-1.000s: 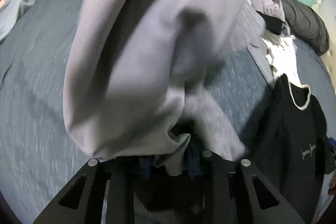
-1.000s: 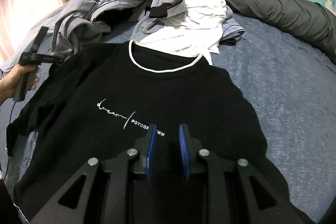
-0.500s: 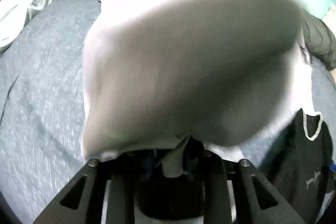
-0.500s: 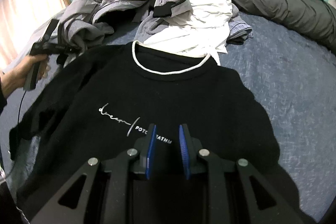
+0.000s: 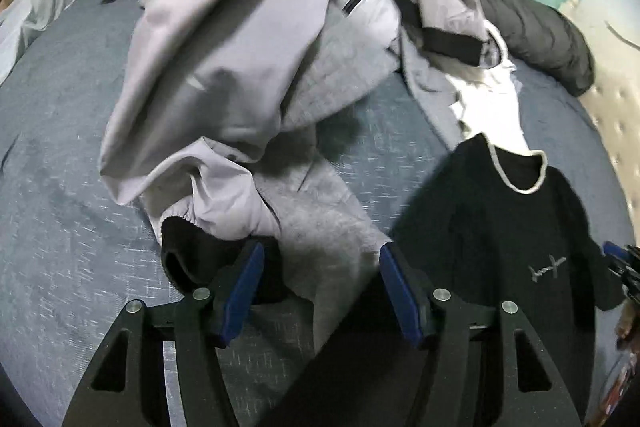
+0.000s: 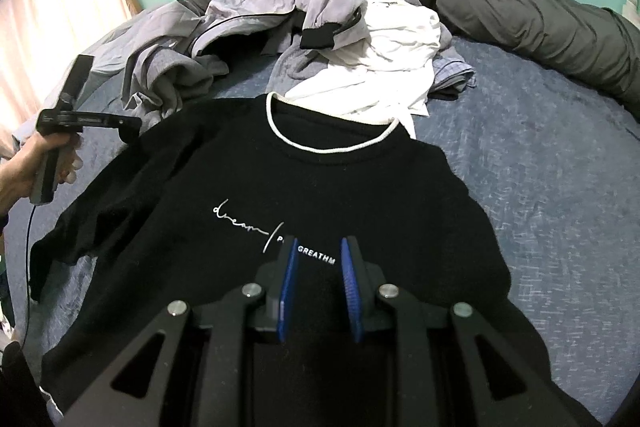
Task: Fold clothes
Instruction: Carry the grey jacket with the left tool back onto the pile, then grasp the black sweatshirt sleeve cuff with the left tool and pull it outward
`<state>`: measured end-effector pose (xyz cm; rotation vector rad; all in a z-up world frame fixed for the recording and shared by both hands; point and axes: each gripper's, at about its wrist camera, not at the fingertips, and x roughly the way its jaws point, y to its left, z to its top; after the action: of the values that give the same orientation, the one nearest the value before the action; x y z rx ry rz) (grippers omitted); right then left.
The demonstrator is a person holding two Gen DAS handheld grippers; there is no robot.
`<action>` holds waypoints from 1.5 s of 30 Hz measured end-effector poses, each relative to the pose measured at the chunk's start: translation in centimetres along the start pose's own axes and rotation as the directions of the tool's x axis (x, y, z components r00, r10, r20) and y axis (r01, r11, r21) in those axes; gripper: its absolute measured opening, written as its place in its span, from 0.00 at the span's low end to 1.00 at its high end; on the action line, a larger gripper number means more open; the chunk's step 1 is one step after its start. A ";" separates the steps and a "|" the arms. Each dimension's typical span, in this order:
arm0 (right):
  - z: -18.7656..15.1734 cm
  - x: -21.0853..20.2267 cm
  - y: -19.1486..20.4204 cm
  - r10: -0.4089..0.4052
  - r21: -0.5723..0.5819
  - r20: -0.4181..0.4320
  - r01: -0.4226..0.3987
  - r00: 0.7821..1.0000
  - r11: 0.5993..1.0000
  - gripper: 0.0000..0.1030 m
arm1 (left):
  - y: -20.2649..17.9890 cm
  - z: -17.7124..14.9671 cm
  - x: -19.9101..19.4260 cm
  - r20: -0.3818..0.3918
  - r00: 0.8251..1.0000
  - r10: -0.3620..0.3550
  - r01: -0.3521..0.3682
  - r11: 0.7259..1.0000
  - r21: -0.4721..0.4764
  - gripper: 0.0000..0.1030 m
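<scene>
**Item: black sweatshirt, fold in preparation**

- Location: it lay face up on the blue bed, white-trimmed neck toward the pile of unfolded clothes, its left sleeve rumpled at the bed's edge.
- Left hand-held gripper: its jaws were opening, and nothing was pinched between the blue pads. The grey jacket lay slack just ahead of them, black cuff near the left pad. You had it released; keep it clear of the sweatshirt's shoulder, which it sat just beside.
- Right hand-held gripper: it hovered over the printed chest with a narrow gap between the pads and no cloth in them, so it grasped nothing.
- Handling advice, as a judgement: the jacket looked close enough to drag back onto the sweatshirt, so you would do well to lift the left hand-held gripper straight away from it. Then smooth the bunched sleeve flat before any fold, and take each edge at a seam, where soft knit is likely to slip least.
</scene>
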<state>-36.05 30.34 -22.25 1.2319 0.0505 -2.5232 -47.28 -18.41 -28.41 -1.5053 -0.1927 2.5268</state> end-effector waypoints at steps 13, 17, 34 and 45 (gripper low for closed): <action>-0.3 1.0 -0.5 -0.001 0.020 0.004 0.001 1.000 1.000 0.21 | -0.7 0.5 4.0 -0.008 0.997 0.074 -0.074 0.996 0.044 0.06; -0.2 1.1 -0.4 0.003 0.018 0.014 -0.003 1.000 1.000 0.21 | 1.3 2.2 4.2 0.037 0.992 0.122 -0.121 0.992 -0.021 0.06; -0.5 -0.6 -0.3 -0.011 0.035 0.029 0.010 1.000 0.999 0.21 | 2.0 1.7 2.8 0.077 0.960 0.271 -0.279 0.952 0.127 0.09; -1.8 -7.3 -0.5 -0.030 0.092 0.062 0.025 0.998 0.995 0.21 | 4.0 -3.9 -5.6 0.039 0.986 0.163 -0.165 0.985 0.058 0.42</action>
<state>-30.68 33.13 -17.74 1.1914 -0.0639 -2.6129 -41.62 -23.51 -26.27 -1.5138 0.0048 2.6592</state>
